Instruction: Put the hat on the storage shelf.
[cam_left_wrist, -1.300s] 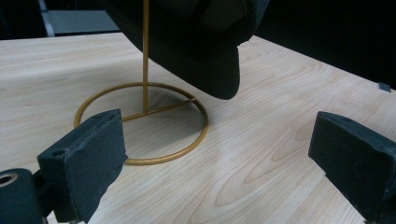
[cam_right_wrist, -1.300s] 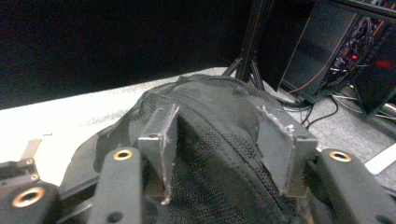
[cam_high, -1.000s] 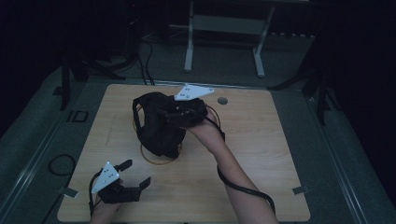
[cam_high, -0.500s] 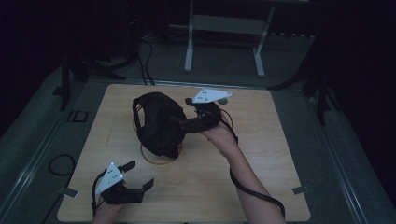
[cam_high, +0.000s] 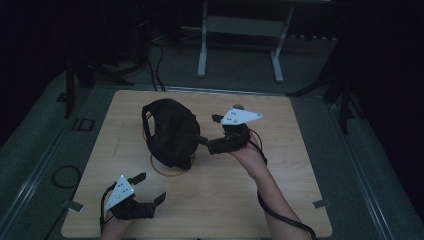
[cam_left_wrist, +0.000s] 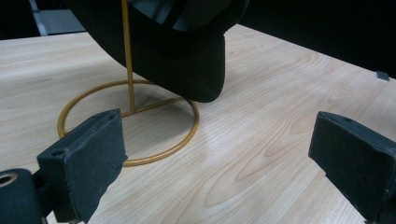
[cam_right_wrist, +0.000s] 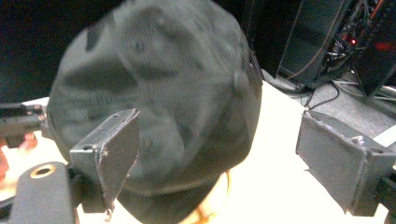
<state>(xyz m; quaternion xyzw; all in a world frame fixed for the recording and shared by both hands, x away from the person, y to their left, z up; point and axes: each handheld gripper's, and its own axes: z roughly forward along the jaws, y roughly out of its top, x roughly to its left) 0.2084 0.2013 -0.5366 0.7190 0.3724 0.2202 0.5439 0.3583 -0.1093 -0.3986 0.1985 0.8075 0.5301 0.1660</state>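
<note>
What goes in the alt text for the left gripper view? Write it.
A black cap hangs on a gold wire stand with a ring base, on a light wooden table. The left gripper's two black padded fingers stand wide open in front.

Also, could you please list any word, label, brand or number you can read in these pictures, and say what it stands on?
"ID": pale marking on the dark floor left of the table, read in the high view.
Black cap on the gold wire stand: faint embossed lettering on its side in the right gripper view, too blurred to read.
Grey plates on the left gripper and right gripper: dots, no text.
</note>
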